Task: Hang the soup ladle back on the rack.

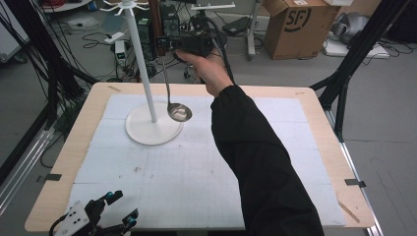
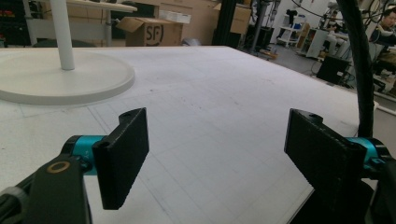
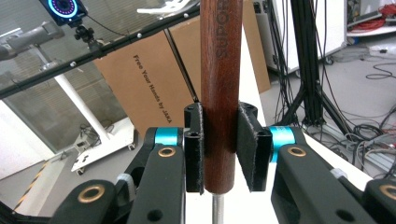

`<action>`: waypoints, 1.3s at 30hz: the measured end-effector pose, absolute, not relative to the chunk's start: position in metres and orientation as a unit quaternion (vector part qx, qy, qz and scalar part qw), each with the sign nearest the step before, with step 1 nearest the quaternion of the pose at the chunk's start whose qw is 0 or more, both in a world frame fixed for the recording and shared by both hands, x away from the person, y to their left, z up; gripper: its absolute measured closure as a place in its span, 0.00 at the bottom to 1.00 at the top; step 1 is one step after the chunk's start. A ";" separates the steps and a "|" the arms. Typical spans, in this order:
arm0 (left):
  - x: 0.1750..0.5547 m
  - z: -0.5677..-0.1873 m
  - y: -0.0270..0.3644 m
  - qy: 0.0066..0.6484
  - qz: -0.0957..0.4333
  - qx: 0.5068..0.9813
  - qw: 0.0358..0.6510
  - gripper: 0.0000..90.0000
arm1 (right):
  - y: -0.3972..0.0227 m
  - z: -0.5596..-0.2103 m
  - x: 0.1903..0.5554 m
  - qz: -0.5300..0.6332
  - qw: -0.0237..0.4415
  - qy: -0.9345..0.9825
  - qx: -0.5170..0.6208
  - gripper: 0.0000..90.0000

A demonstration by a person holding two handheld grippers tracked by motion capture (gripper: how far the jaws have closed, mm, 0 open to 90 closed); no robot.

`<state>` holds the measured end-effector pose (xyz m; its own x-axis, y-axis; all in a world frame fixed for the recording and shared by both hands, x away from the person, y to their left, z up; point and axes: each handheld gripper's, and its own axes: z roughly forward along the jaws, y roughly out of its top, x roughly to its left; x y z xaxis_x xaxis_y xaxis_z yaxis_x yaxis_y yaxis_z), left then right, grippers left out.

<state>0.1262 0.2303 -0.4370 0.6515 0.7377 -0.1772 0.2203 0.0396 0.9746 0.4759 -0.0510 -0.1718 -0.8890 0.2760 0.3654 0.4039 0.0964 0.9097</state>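
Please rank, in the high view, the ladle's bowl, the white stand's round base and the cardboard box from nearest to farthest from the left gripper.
From the left gripper:
1. White stand's round base, mid-table, left.
2. Ladle's bowl, just beyond the base's right edge.
3. Cardboard box, on the floor past the table.

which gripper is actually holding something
The right gripper, raised beside the white stand: it is shut on the ladle's wooden handle. The left gripper sits open over the table, holding nothing.
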 end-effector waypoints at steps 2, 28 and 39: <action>0.126 -0.437 0.231 0.363 0.209 0.660 0.624 0.25 | -0.048 -0.172 0.476 -0.630 0.049 -0.740 -0.231 0.83; 0.126 -0.437 0.234 0.365 0.210 0.657 0.625 0.25 | -0.051 -0.175 0.485 -0.638 0.054 -0.732 -0.232 0.83; 0.125 -0.436 0.234 0.366 0.212 0.656 0.625 0.25 | -0.037 -0.182 0.487 -0.626 0.062 -0.742 -0.232 0.83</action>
